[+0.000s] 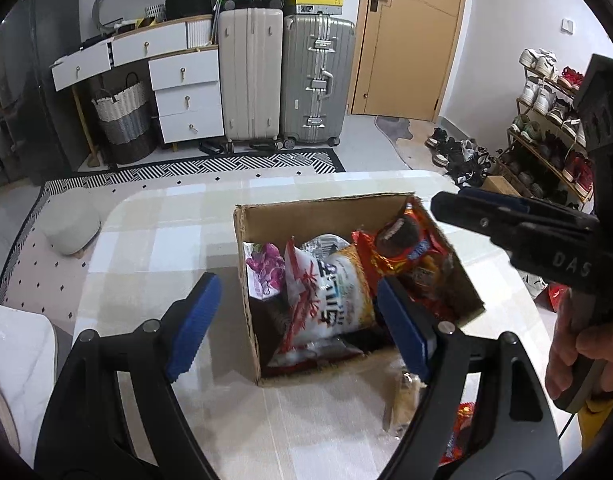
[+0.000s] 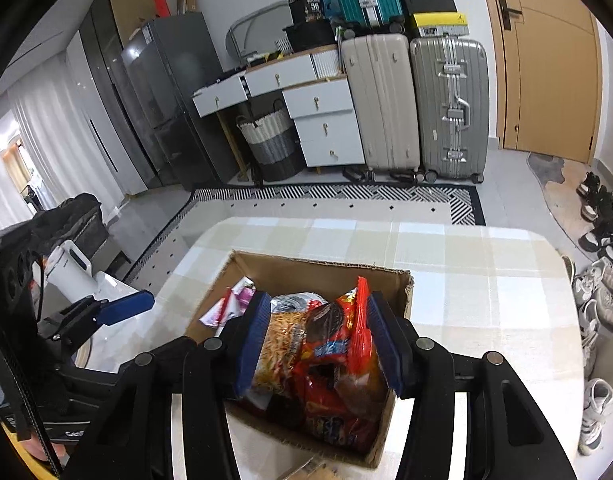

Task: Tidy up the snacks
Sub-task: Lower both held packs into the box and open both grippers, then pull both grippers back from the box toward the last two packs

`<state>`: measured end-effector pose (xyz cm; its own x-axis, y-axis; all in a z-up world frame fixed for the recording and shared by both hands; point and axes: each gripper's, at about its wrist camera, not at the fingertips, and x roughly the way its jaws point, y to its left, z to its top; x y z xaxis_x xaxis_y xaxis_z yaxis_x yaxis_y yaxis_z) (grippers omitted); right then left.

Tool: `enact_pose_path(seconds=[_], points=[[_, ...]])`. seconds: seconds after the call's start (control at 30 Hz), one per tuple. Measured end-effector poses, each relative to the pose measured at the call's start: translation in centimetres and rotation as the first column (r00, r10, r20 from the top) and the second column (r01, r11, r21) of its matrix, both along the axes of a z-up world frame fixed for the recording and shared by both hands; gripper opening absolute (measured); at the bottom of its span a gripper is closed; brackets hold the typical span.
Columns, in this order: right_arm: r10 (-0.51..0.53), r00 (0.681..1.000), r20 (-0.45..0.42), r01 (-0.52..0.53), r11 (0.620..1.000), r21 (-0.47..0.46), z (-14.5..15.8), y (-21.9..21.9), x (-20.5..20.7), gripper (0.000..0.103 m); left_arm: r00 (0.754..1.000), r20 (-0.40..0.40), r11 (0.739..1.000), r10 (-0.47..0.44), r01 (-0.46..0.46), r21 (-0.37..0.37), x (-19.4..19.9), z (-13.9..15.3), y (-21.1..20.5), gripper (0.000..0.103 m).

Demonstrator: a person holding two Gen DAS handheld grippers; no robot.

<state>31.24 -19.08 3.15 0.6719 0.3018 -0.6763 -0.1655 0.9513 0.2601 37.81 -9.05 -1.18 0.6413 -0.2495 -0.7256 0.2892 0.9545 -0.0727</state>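
Note:
An open cardboard box (image 1: 242, 248) (image 2: 402, 284) stands on the checked tablecloth, with several snack bags inside. My left gripper (image 1: 298, 330) hangs open over its near left corner, one pad outside the box and one over it, with nothing gripped. Below it lie a white bag with red lettering (image 1: 330, 300) and a purple packet (image 1: 266, 268). My right gripper (image 2: 320, 344) is shut on a red snack bag (image 2: 338, 344) (image 1: 406, 240) that stands upright against the box's right wall. A hand (image 1: 578, 352) holds that gripper (image 1: 506, 220). The left gripper's pad (image 2: 126, 308) shows at the left.
Two more packets (image 1: 406, 396) (image 1: 462, 416) lie on the table (image 2: 486, 264) in front of the box. Beyond the table are a patterned rug, white drawers (image 1: 186, 96), suitcases (image 1: 314, 80), a door and a shoe rack (image 1: 546, 140). A white appliance (image 2: 74, 264) stands left.

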Motion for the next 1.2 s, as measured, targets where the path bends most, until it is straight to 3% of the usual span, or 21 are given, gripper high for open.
enact_pose_path(seconds=[0.3, 0.43, 0.73, 0.8, 0.97, 1.1, 1.2], points=[[0.006, 0.994, 0.105, -0.001, 0.999, -0.049, 3.8, 0.0, -8.0, 0.053, 0.999, 0.044, 1.0, -0.015, 0.016, -0.021, -6.8, 3.9, -0.3, 0.082], [-0.005, 0.99, 0.143, 0.01, 0.999, -0.033, 4.6, -0.7, -12.7, 0.062, 0.997, 0.07, 0.999, -0.027, 0.029, -0.03, -10.5, 5.2, -0.3, 0.084], [-0.047, 0.988, 0.149, 0.049, 0.999, -0.008, 2.7, -1.5, -22.9, 0.064, 0.994, 0.11, 0.997, -0.015, 0.023, -0.07, -19.7, 6.7, 1.2, 0.09], [-0.06, 0.988, 0.143, 0.058, 0.998, 0.02, 2.2, -1.8, -24.7, 0.064, 0.992, 0.128, 0.997, 0.0, 0.01, -0.078, -22.0, 6.9, 1.6, 0.102], [-0.116, 0.985, 0.125, 0.105, 0.99, 0.091, 1.0, -2.2, -29.8, 0.068, 0.985, 0.169, 0.994, 0.024, -0.005, -0.113, -27.4, 7.0, 2.8, 0.102], [-0.127, 0.983, 0.13, 0.114, 0.988, 0.105, 0.4, -1.4, -32.7, 0.075, 0.984, 0.177, 0.992, 0.037, -0.015, -0.125, -30.5, 6.5, 3.7, 0.102], [-0.132, 0.98, 0.146, 0.117, 0.987, 0.108, 0.1, -1.0, -34.8, 0.087, 0.984, 0.174, 0.992, 0.042, -0.02, -0.128, -32.2, 6.2, 4.2, 0.102]])
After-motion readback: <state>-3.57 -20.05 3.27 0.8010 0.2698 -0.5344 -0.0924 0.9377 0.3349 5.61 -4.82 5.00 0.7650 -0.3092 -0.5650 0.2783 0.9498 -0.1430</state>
